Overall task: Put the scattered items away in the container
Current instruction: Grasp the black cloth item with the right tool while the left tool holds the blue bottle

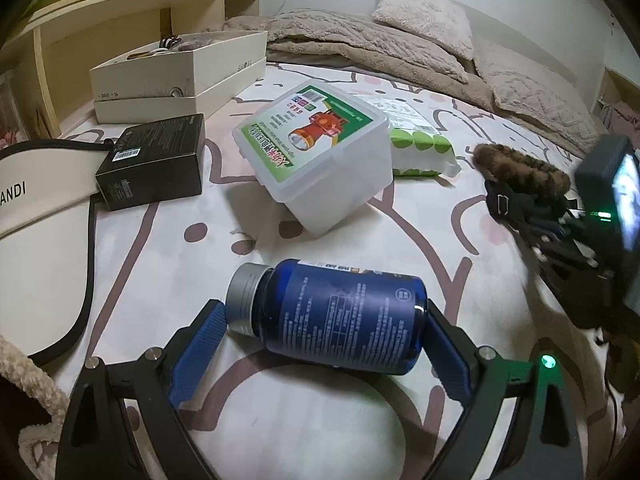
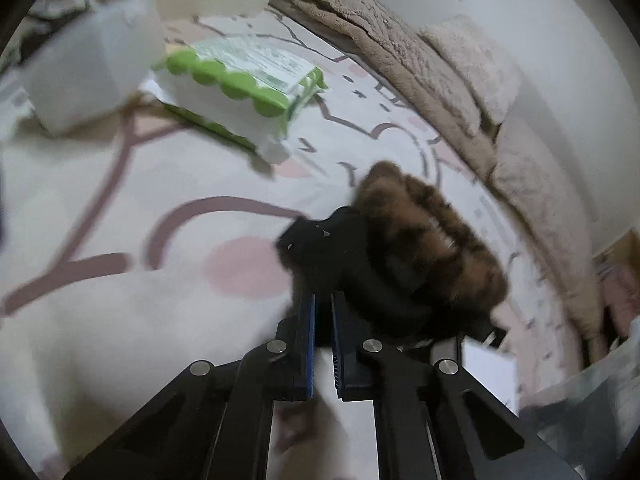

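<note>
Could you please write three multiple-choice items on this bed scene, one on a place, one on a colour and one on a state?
1. Where does the blue bottle lie?
A. inside the cream box
B. between the left gripper's fingers, on the sheet
C. on the pillow

2. What colour is the bottle's cap?
A. red
B. green
C. grey

3. How does the right gripper stand?
A. shut on the black fabric of a fur-trimmed item
B. wide open over bare sheet
C. holding the tissue pack

Answers: 1 B, the blue pads flank it; 2 C, the cap is grey; 3 A, the pads pinch black fabric.
</note>
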The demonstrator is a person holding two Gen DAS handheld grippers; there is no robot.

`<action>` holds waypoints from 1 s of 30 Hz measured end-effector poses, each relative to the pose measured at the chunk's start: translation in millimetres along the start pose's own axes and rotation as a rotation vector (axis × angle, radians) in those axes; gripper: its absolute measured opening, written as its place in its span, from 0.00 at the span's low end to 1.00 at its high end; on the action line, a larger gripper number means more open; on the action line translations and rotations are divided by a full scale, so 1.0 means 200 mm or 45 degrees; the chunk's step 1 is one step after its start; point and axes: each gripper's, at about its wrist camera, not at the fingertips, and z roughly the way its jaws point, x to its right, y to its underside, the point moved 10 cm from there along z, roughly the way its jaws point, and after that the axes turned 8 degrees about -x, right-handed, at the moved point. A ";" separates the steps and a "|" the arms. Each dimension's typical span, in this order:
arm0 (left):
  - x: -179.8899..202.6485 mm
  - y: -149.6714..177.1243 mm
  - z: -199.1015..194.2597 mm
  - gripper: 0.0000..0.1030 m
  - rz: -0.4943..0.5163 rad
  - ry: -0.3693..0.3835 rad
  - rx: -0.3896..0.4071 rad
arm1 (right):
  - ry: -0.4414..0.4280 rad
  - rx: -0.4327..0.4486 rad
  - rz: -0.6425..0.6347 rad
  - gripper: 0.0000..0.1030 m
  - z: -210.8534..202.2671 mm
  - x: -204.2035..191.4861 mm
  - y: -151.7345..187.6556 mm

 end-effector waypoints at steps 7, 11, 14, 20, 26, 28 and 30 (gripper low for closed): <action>0.00 0.00 0.00 0.92 -0.002 0.000 0.000 | -0.313 0.034 0.161 0.05 -0.22 -0.10 0.15; 0.00 0.00 0.00 0.92 0.002 -0.004 0.000 | -0.438 0.060 0.339 0.06 -0.27 -0.02 0.15; 0.00 0.00 0.00 0.92 0.002 -0.005 0.000 | -0.438 0.047 0.477 0.06 -0.25 0.09 0.11; 0.00 0.00 0.00 0.92 0.002 -0.005 0.000 | -0.319 0.076 0.561 0.89 -0.19 0.28 0.03; 0.00 0.00 0.01 0.92 0.013 -0.015 -0.001 | -0.020 0.060 0.191 0.88 -0.09 0.19 -0.03; 0.01 0.00 0.01 0.92 0.014 -0.014 -0.002 | 0.087 0.050 0.019 0.88 -0.04 0.13 -0.03; 0.01 0.00 0.01 0.92 0.012 -0.013 -0.002 | 0.194 0.026 -0.127 0.88 0.03 0.08 -0.02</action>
